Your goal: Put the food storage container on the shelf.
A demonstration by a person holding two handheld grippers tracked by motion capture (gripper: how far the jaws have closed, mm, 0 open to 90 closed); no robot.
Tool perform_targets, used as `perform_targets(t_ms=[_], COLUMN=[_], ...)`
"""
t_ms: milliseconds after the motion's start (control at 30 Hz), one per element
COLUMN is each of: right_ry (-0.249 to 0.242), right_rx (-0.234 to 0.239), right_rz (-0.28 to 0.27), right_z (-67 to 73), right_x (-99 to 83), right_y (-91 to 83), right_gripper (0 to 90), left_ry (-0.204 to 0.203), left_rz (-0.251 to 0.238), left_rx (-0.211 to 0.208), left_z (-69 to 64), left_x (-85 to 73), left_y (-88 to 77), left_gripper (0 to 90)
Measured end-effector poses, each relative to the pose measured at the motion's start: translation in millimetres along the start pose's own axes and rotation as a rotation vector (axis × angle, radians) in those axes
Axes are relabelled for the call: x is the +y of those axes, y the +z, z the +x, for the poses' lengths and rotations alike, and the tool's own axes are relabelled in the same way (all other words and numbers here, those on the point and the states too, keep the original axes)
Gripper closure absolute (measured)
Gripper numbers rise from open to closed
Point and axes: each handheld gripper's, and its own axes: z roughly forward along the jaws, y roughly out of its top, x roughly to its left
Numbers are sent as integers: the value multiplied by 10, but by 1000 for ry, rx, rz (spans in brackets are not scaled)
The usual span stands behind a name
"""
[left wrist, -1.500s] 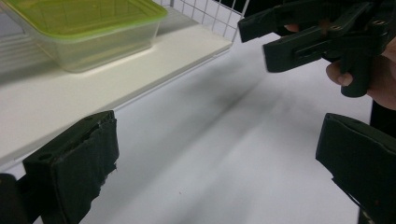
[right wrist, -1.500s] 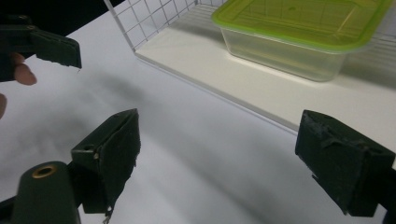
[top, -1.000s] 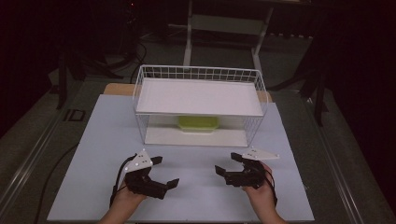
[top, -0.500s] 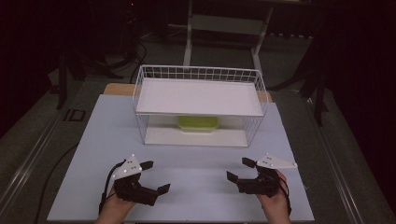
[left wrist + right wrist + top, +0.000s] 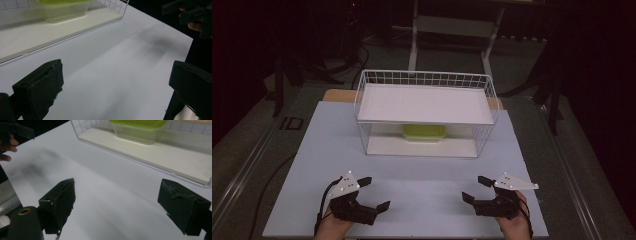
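Matte black jaws of left hand-held gripper [image 5: 373, 194] and right hand-held gripper [image 5: 477, 190] apart, empty.

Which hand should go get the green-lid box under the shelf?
Probably the right gripper. The green-lidded box sits on the rack's lower shelf, about midway, and both grippers are open. The right one seems slightly nearer than the left gripper; it's a close call.

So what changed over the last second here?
Both hand-held grippers drew back toward the person and apart: the left hand-held gripper to the near left of the table, the right hand-held gripper to the near right. Both stayed open and empty. The wire rack and the green-lidded container did not move.
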Motion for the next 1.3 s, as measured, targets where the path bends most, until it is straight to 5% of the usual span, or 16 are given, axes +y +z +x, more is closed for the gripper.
perform_targets(t_ms=[600,833,1033,1300], right_ry=[-44,-36,-59,-42], right_rx=[-5,6,17,28], right_rz=[-15,11,-6,-24], right_z=[-148,-202,-205,-258], right_x=[-120,-171,-144,-141], right_y=[74,117,80,68], right_gripper=[146,146,146,146], left_ry=[14,4,45,34], left_rz=[19,5,-27,-47], left_rx=[-6,-12,-20,-15], left_z=[13,44,17,54], left_x=[-120,-148,-127,-132], left_y=[129,138,118,105], left_gripper=[3,3,3,3])
